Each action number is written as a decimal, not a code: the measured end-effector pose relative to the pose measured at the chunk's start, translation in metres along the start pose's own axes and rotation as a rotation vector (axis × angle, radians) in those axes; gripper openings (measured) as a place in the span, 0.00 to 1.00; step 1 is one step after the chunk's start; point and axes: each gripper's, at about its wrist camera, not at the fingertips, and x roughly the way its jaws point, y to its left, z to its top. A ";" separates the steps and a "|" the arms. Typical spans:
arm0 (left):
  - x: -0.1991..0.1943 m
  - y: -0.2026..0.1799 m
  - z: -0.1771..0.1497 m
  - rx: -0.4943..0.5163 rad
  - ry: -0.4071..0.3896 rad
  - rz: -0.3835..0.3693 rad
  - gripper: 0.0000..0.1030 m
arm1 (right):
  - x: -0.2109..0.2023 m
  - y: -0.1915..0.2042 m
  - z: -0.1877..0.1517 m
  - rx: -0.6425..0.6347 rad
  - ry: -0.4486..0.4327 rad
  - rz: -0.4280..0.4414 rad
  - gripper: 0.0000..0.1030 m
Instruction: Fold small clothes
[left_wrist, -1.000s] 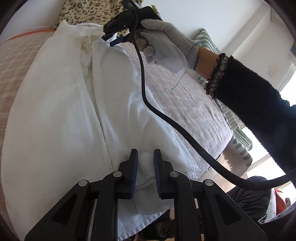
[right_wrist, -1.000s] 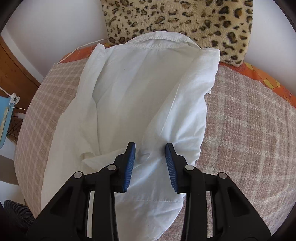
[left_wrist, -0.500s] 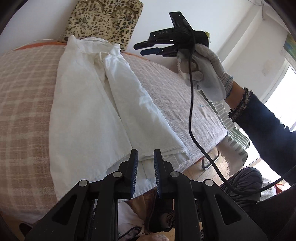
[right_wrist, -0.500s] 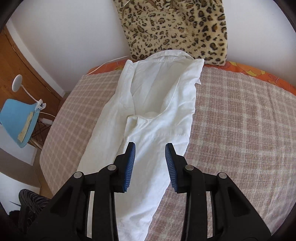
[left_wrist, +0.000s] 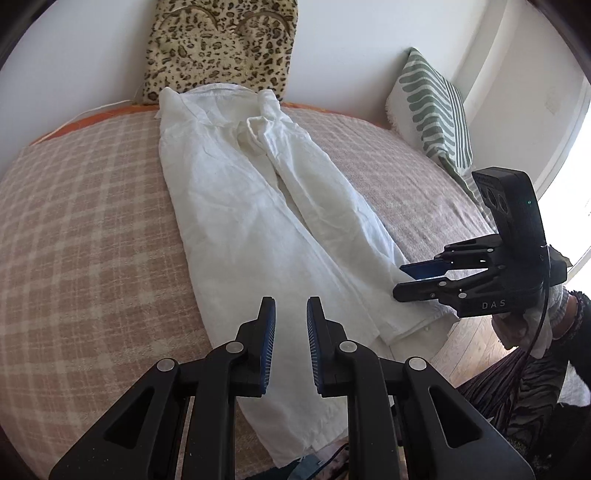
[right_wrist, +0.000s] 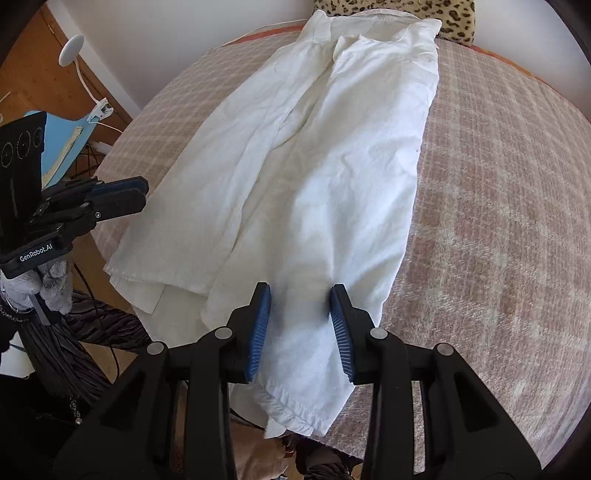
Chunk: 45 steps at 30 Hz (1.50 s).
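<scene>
Lying lengthwise on the plaid bed (left_wrist: 74, 229), one white shirt (left_wrist: 258, 221) runs from collar at 12 o'clock to hem at 6. Two pillows line the wall. Left claw (left_wrist: 290, 323) hovers slightly parted, empty; right claw (right_wrist: 300, 321) gapes wider above the hem, gripping nothing.

Creased white cloth shirt (left_wrist: 258, 221), woven checked bedcover (left_wrist: 92, 221)

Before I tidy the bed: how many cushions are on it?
2. A leopard-print plush cushion stands against the wall behind the white shirt's collar; a green-and-white striped cushion leans in the far right corner. Others may lie outside view.
</scene>
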 end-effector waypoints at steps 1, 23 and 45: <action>0.005 -0.003 -0.004 0.023 0.025 0.001 0.15 | -0.003 -0.001 -0.005 0.016 -0.006 0.005 0.35; -0.029 0.044 -0.057 -0.282 0.114 -0.122 0.50 | -0.026 -0.077 -0.049 0.383 -0.026 0.295 0.55; 0.042 -0.059 0.083 0.147 0.121 -0.194 0.38 | -0.033 0.006 -0.055 -0.070 -0.081 0.001 0.35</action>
